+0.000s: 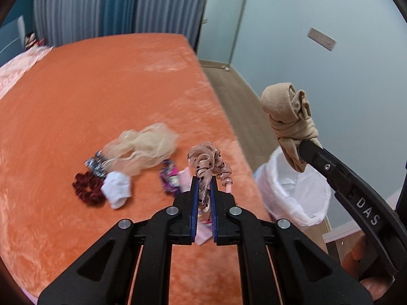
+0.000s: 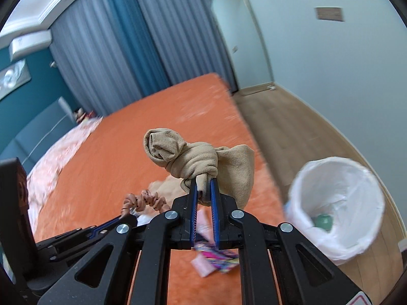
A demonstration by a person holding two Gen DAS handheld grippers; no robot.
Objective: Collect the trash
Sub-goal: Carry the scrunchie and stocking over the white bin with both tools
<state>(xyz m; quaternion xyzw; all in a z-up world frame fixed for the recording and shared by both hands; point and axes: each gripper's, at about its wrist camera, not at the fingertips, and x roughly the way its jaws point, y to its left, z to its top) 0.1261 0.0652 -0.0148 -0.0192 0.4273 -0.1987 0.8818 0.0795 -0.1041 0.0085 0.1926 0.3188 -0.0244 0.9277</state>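
- Left tool (image 1: 203, 181): fingers pressed together on a pink dotted scrunchie (image 1: 209, 164), which stands up above the blue pads and is held clear of the bed (image 1: 101, 81).
- Right tool (image 2: 203, 183): fingers pinching a knotted tan stocking (image 2: 193, 157); the bundle rises above the fingertips, over the orange bed cover.
- Bin (image 2: 338, 203): lined with a white bag, standing on the wooden floor (image 2: 292, 132) just beside the bed's edge; a green object (image 2: 323, 221) lies inside.
- Items left on the bed: a dark red scrunchie (image 1: 87, 188), a white sock (image 1: 117, 188) touching it, a pale sheer fabric (image 1: 145, 147), a black-and-white patterned piece (image 1: 95, 166) and a colourful wrapper (image 1: 170, 179).
- Background: grey and blue curtains (image 1: 106, 5), a pale wall (image 1: 318, 71), and pink bedding (image 2: 58, 150) at the bed's far end.
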